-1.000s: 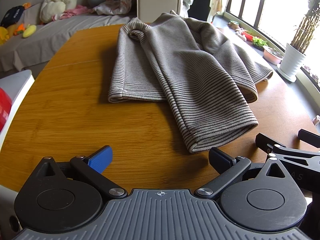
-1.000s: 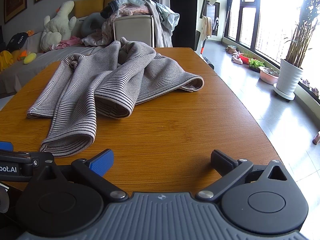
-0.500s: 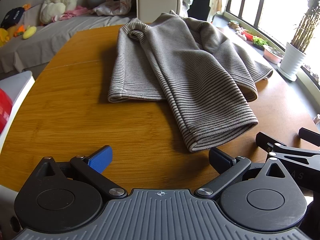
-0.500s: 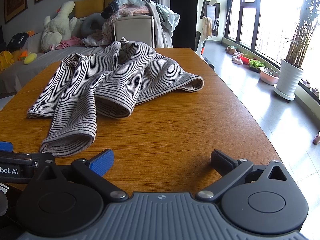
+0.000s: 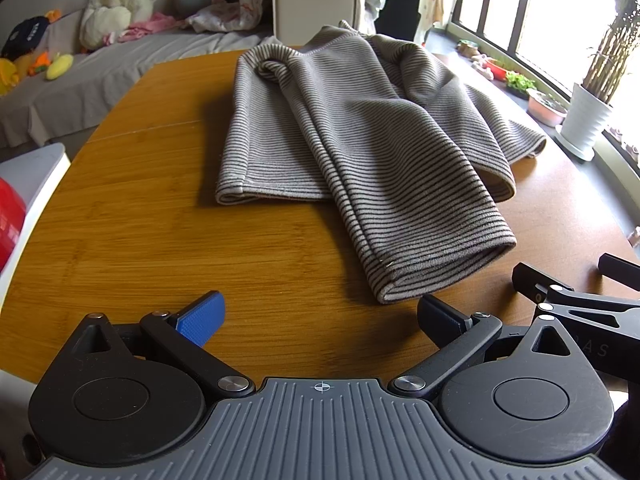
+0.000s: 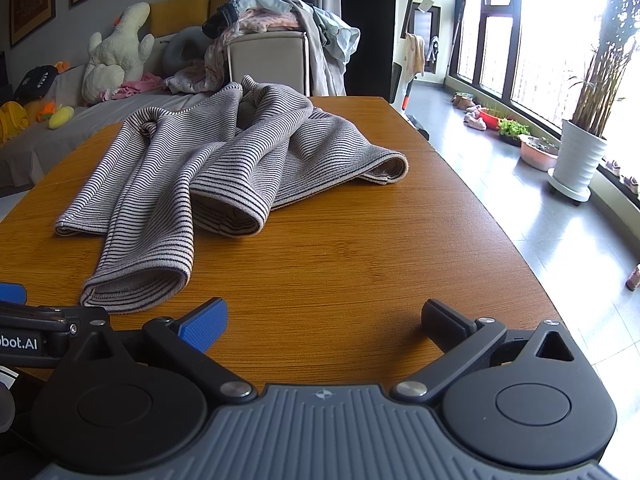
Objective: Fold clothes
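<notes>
A grey striped sweater (image 5: 360, 136) lies rumpled on the wooden table (image 5: 160, 248), one sleeve reaching toward the near edge. In the right wrist view the same sweater (image 6: 200, 168) spreads over the table's left half. My left gripper (image 5: 320, 316) hovers low near the front edge, open and empty, with the sleeve cuff (image 5: 440, 268) just ahead of its right finger. My right gripper (image 6: 324, 316) is open and empty too, to the right of the cuff (image 6: 136, 288). Each gripper shows at the other view's side edge.
Beyond the table's far edge stand a beige box piled with clothes (image 6: 272, 52) and a grey sofa with plush toys (image 5: 116, 4). A white potted plant (image 6: 576, 160) stands on the floor at right by the windows. A white and red object (image 5: 16, 200) sits at the left.
</notes>
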`<action>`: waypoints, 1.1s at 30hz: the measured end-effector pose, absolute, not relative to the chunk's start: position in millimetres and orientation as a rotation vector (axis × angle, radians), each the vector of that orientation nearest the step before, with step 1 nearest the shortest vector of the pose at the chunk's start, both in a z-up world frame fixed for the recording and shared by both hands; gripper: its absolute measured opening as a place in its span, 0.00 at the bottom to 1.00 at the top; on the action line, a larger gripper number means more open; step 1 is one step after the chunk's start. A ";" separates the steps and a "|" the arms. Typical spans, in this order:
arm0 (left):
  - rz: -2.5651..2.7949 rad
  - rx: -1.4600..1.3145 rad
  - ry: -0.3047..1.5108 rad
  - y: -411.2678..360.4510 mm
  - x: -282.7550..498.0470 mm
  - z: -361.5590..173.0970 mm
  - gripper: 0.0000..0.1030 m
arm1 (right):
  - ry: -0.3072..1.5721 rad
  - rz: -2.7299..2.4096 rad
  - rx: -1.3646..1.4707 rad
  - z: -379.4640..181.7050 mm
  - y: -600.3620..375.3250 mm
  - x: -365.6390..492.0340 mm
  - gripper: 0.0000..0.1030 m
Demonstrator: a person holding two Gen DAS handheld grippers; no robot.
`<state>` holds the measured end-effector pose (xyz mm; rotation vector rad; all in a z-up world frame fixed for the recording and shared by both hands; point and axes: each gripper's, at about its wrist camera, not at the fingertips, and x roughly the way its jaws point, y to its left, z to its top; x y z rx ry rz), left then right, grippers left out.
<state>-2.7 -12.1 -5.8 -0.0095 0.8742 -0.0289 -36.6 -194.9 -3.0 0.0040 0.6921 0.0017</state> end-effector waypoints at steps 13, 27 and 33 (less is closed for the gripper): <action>-0.027 -0.006 0.873 -13.2 -2.3 -6.0 1.00 | 0.692 0.004 0.003 -3.8 -195.5 -37.5 1.00; -0.131 -0.036 0.721 7.2 44.0 42.7 1.00 | 0.566 0.043 0.065 45.3 -226.0 26.2 1.00; -0.150 -0.047 0.709 12.5 101.3 35.2 1.00 | 0.531 0.143 0.051 53.7 -217.0 97.2 1.00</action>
